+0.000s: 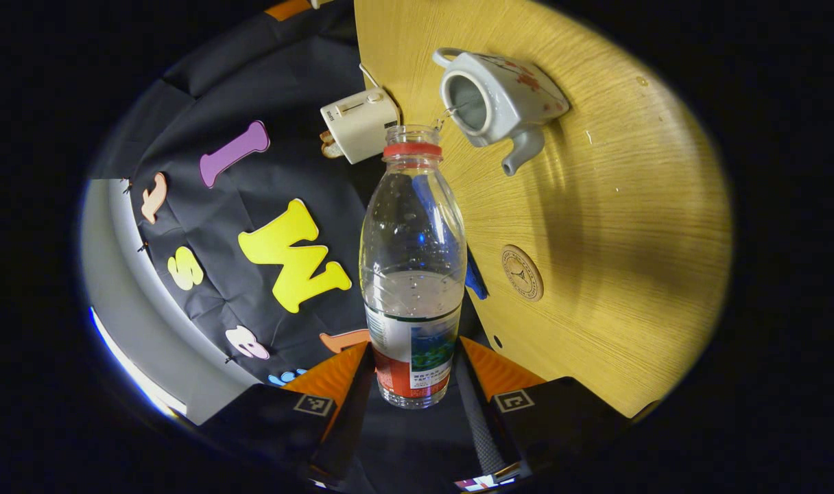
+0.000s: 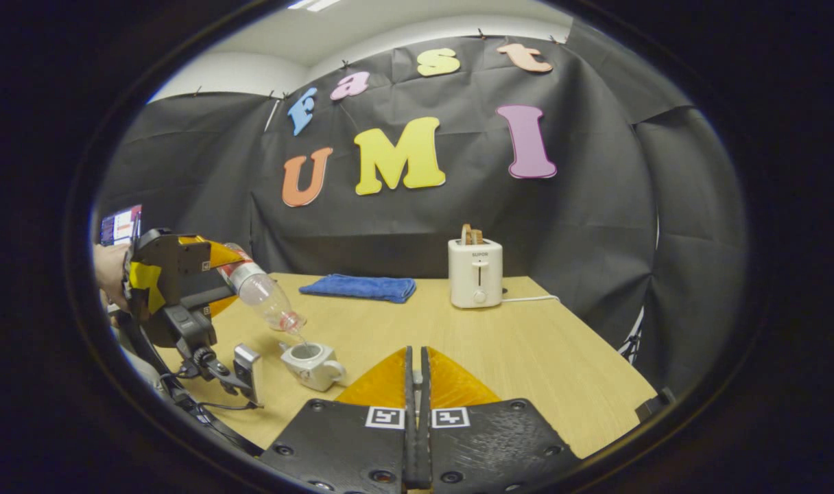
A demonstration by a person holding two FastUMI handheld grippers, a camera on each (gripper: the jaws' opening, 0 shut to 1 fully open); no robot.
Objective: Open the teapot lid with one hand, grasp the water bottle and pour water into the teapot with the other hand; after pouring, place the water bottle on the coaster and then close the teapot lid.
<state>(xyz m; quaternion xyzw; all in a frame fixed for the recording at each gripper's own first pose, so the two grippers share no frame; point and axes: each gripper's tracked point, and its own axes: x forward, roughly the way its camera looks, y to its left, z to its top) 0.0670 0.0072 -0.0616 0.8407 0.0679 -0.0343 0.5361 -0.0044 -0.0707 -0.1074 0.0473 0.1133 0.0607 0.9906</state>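
- In the right gripper view, at the far left, a hand point(image 2: 110, 273) holds the left gripper point(image 2: 215, 271), whose fingers clamp the base of the water bottle point(image 2: 263, 296).
- The bottle tilts down to the right, its open mouth just above the teapot point(image 2: 312, 363), and a thin stream of water runs from it into the pot.
- The teapot stands lidless on the near left part of the wooden table point(image 2: 527, 357), spout to the right.
- In the left gripper view the bottle point(image 1: 413, 274) sits between that gripper's two fingers point(image 1: 335, 384), both pressing its labelled lower part; the neck points at the teapot's point(image 1: 497, 99) open top.
- A round coaster point(image 1: 522, 272) lies on the table point(image 1: 629, 240) to the right of the bottle, apart from the teapot.
- Farther back lie a folded blue cloth point(image 2: 359, 287) and, right of it, a white toaster point(image 2: 476, 272).
- The right gripper point(image 2: 417, 384) hangs near the middle above the table, to the right of the teapot, its fingers pressed together with nothing visible between them.
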